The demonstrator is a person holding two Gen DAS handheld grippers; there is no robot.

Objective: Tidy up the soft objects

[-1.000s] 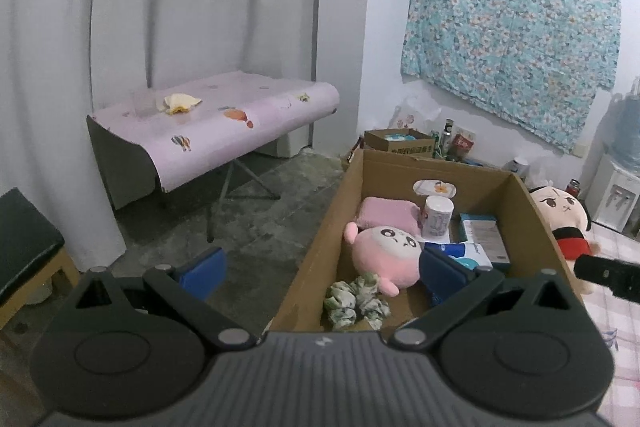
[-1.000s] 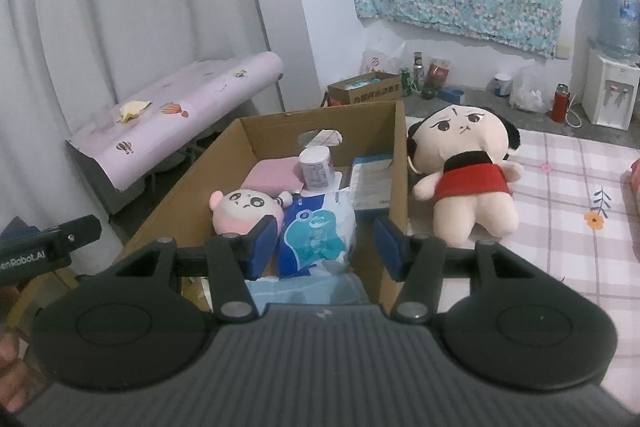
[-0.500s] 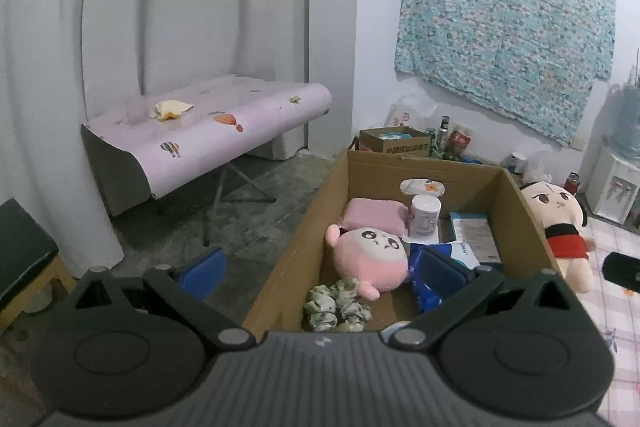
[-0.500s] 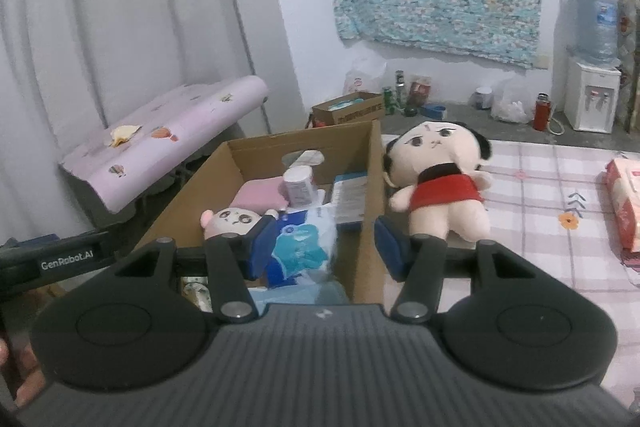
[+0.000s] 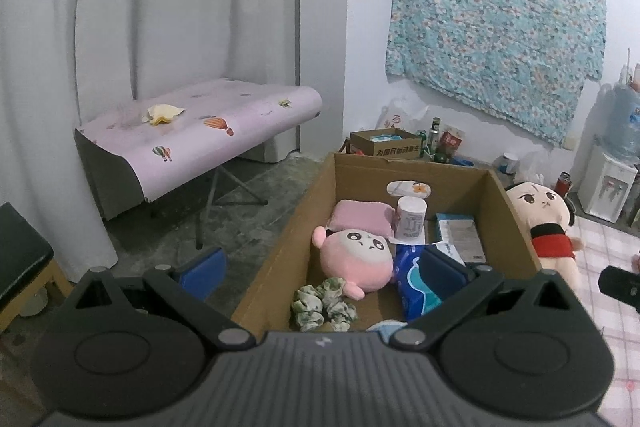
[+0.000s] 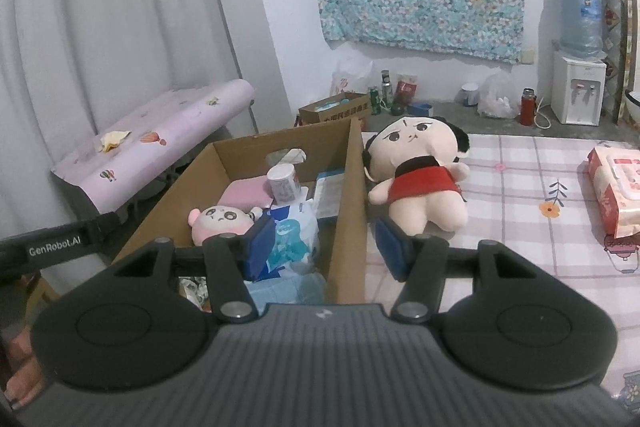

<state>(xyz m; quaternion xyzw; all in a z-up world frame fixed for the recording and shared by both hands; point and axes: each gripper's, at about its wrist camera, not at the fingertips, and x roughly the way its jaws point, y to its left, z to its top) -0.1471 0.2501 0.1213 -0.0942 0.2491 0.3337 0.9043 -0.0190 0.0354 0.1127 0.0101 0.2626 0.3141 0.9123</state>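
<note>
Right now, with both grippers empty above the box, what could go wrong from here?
1. The doll in the red top leans against the cardboard box wall; a reach from the right gripper could snag the wall.
2. The box is already crowded around the pink plush, so the large doll may not settle inside.
3. The pink packet near the checked cloth's edge could be overlooked.

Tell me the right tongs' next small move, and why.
Probably ease the right tongs forward and right toward the red-dressed doll. It leans outside the cardboard box on the checked cloth, while other soft things already lie inside, and the tongs stand open and empty.
</note>
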